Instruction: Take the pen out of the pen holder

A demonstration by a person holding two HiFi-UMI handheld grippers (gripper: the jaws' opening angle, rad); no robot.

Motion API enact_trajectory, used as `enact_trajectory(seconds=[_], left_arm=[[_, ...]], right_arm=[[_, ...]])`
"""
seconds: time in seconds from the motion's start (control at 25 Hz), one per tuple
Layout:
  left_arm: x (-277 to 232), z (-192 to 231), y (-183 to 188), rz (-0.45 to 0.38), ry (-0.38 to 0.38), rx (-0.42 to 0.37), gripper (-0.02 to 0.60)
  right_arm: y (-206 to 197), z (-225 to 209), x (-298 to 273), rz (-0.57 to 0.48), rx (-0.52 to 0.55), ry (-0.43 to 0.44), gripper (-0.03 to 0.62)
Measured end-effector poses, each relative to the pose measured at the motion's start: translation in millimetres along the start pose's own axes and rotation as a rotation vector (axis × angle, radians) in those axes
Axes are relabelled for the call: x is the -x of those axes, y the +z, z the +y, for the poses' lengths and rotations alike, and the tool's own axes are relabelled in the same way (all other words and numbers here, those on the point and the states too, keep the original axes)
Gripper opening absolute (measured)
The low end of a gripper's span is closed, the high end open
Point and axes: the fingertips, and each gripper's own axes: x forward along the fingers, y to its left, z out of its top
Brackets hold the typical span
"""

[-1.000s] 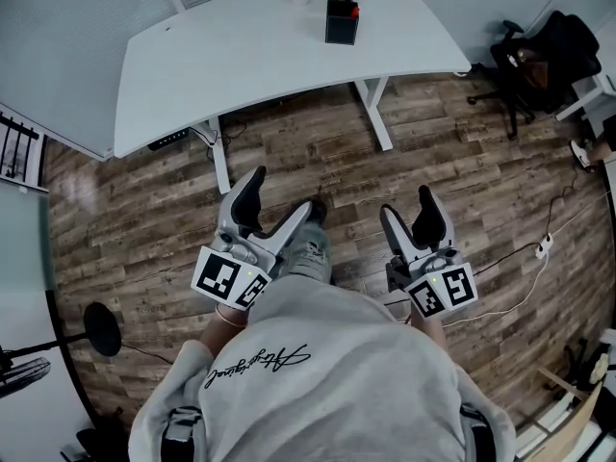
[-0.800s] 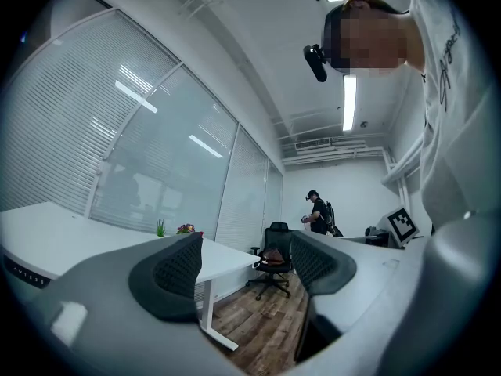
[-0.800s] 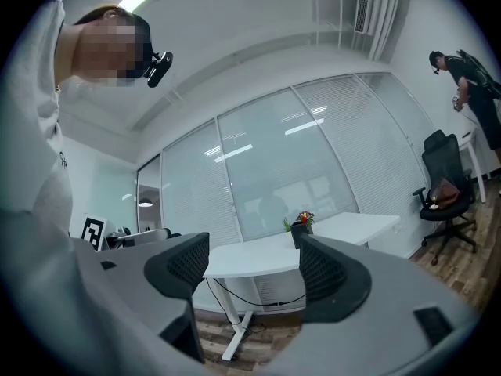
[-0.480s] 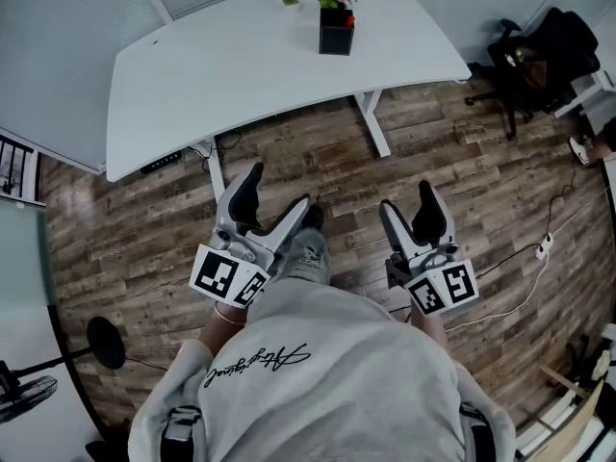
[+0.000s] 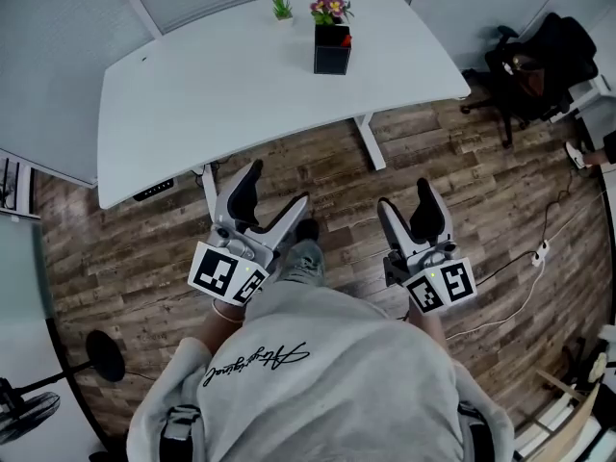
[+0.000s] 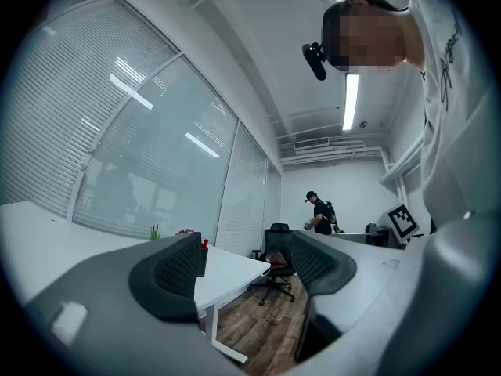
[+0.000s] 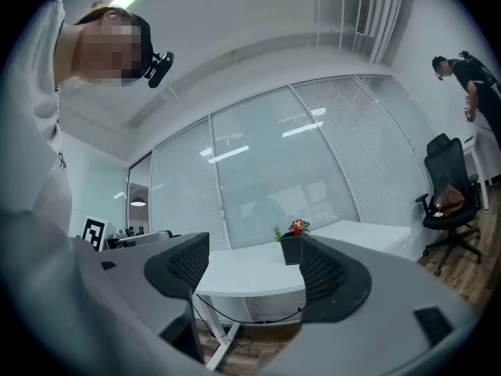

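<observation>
A black pen holder [image 5: 330,53] stands near the far edge of the white desk [image 5: 231,80], with a red pen [image 5: 345,38] and flowers [image 5: 329,9] sticking out of it. Both grippers hang over the wooden floor, well short of the desk. My left gripper [image 5: 274,195] is open and empty. My right gripper [image 5: 406,202] is open and empty too. In the right gripper view the pen holder [image 7: 292,249] shows far off between the jaws of the right gripper [image 7: 254,269]. In the left gripper view the left gripper [image 6: 246,265] frames the room, and the pen's red tip [image 6: 205,243] peeks past one pad.
A small green plant [image 5: 281,8] stands left of the holder. The desk's legs [image 5: 371,142] reach the wooden floor ahead of me. A black office chair [image 5: 525,65] sits at the right, with cables [image 5: 539,253] on the floor. Another person [image 6: 319,212] stands far back.
The desk and pen holder have drawn nearer and lower in the head view. Both grippers stay open and hold the same pose before my body.
</observation>
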Motion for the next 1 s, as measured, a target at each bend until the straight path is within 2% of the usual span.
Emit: enact_trajectory(seconds=[1.0], left_arm=[[-97.2,87.0,9.8,0.021,-0.045,0.012,0.345]], right_arm=[[19.6,-51.0,-112.1,0.001,-0.002,-0.037,0.344]])
